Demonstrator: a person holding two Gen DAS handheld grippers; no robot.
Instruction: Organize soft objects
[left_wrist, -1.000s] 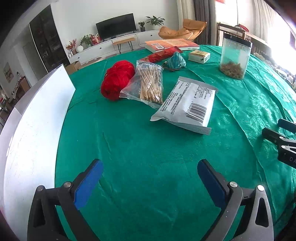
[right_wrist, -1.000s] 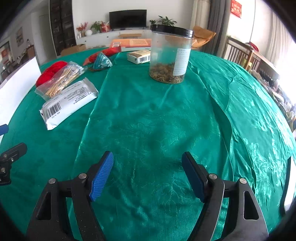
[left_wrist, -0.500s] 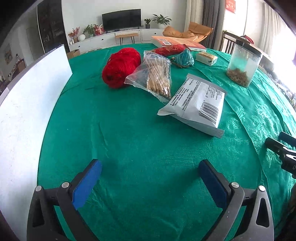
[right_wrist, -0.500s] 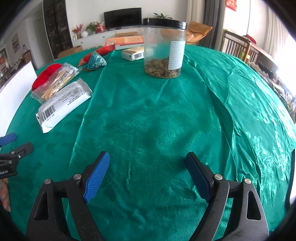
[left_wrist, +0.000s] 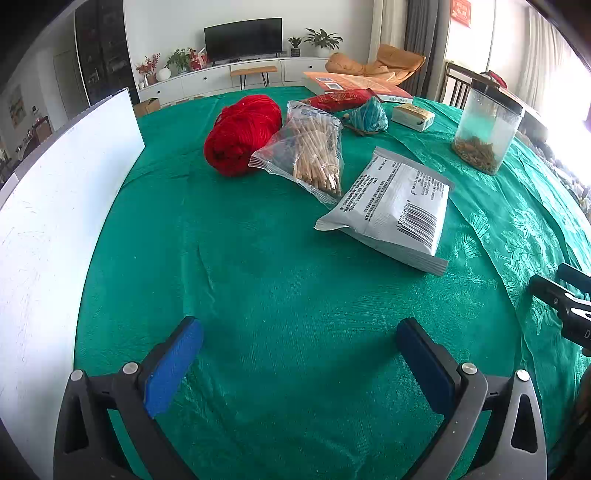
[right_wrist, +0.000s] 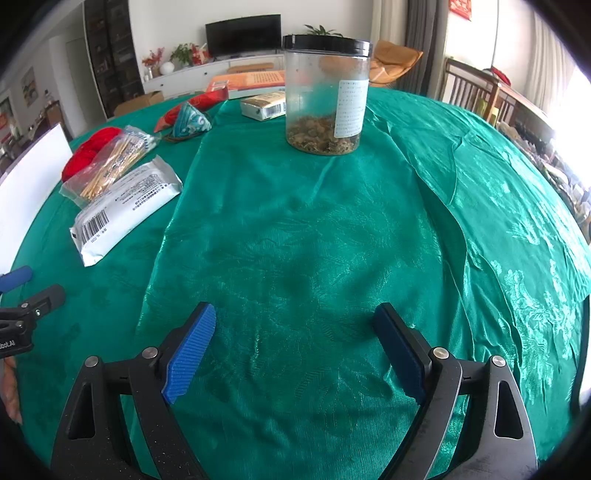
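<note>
Behind the red yarn (left_wrist: 242, 134), a red pouch (left_wrist: 338, 100) hides; both hand-held grippers gape empty

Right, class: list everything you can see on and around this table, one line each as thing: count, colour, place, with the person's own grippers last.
Tablecloth: one, green, over the table.
Yarn ball: one, red, far left.
Bag of sticks: one, clear, leaning on the yarn.
Flat packet: one, grey-white with barcode, middle.
Small pouch: one, teal, behind the sticks.
Red pouch: one, far edge.
Small box: one, pale, beside the teal pouch.
Book: one, orange, far edge.
Jar: one, clear with black lid, upright.
Board: one, white, left edge.
Left gripper: blue pads, open, empty.
Right gripper: blue pads, just opened wider, empty.
</note>
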